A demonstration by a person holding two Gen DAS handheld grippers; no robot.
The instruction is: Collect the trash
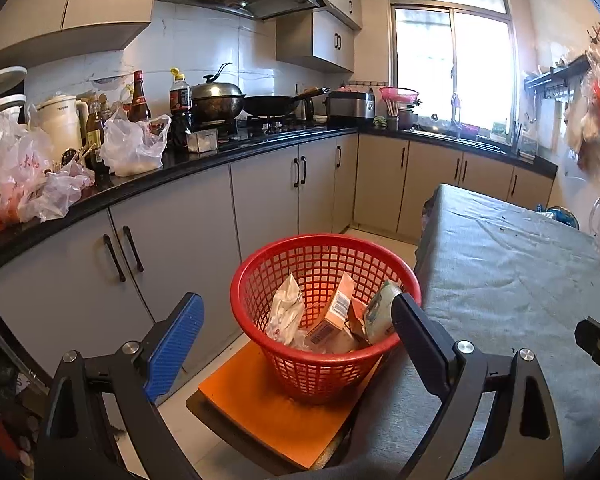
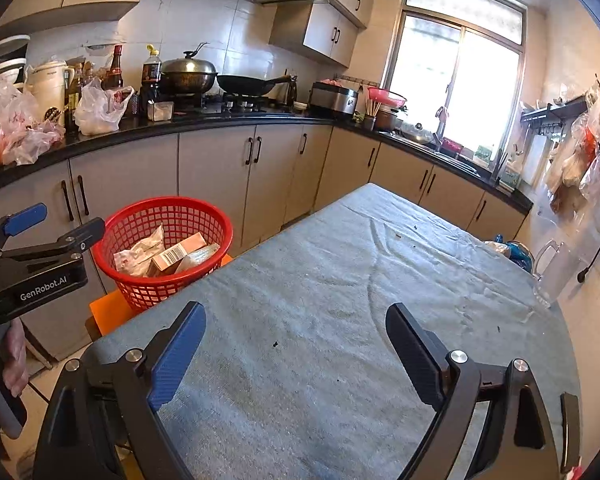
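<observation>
Left wrist view looks down past the left tool, whose blue-padded finger and black finger stand wide apart with nothing between them. Beyond the fingertips sits the round red plastic mesh basket, standing upright on a flat orange board that lies on a low dark stand just beside the near left corner of the bench, a table covered with a grey-blue cloth. Inside the basket lie the collected pieces of trash: a crumpled white plastic wrapper against the left wall, an orange cardboard carton with a barcode leaning in the middle, and a pale green-and-white packet at the right, partly hidden by the black finger.

Right wrist view shows the right tool over the near part of the bench, its two fingers likewise spread wide and holding nothing. The cloth under it is bare apart from a few small dark specks. At the far right corner of the bench stands a clear glass jug with a handle, with a blue crumpled object just behind it. The left tool appears at the left edge of this view, near the basket's rim and not touching it, with a hand on its grip below.

A black-topped kitchen counter with grey cabinets runs behind.
</observation>
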